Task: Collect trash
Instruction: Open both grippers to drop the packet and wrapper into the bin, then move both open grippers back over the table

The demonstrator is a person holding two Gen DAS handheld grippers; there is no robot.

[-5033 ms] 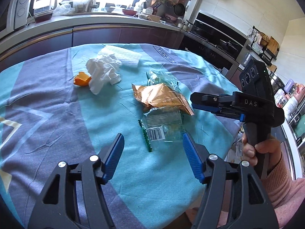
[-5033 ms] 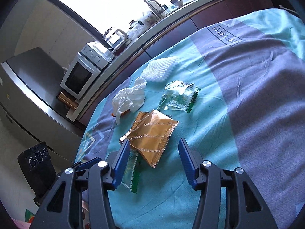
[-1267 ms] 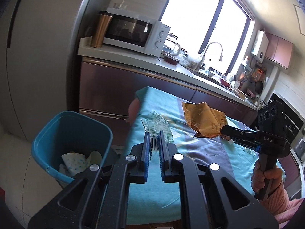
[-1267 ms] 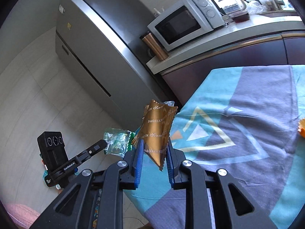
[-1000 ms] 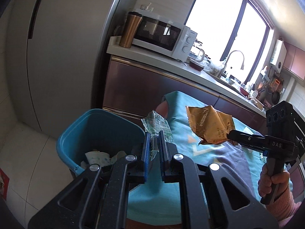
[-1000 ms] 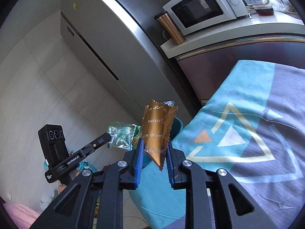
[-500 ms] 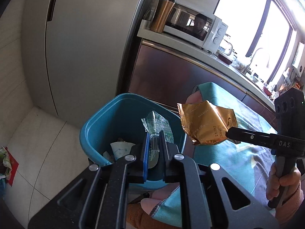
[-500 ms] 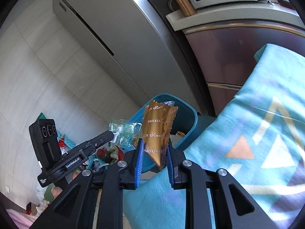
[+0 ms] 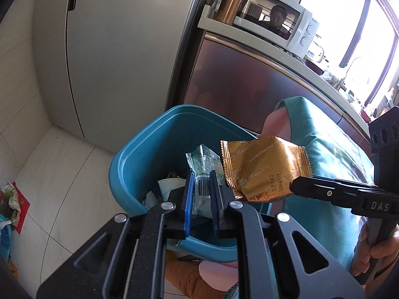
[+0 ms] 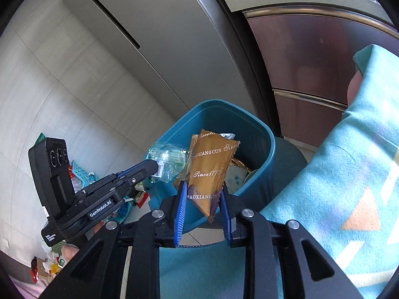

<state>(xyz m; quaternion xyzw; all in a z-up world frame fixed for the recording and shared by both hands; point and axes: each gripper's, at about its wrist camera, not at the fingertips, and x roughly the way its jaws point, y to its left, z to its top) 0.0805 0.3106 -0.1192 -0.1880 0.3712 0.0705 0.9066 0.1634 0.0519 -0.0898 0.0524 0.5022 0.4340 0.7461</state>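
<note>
Over the teal bin (image 9: 139, 154) we hover: our left tongs (image 9: 201, 189) pinch the clear wrapper (image 9: 203, 164), our right tongs (image 10: 203, 199) clamp the gold snack packet (image 10: 212, 167). Both wrappers hang above the bin's mouth, beside the desk's teal cloth (image 10: 349, 174).

Clear green-printed wrapper (image 9: 203, 174) pinched in left gripper (image 9: 202, 186), gold wrapper (image 10: 210, 172) pinched in right gripper (image 10: 203, 196); both over teal bin (image 9: 139, 154), trash inside.

Bright daylight enters from the tall kitchen window (image 9: 369, 25), blown out white; fisheye bending darkens the corners, and the turquoise patterned cloth (image 10: 349, 186) looks softly blurred.
</note>
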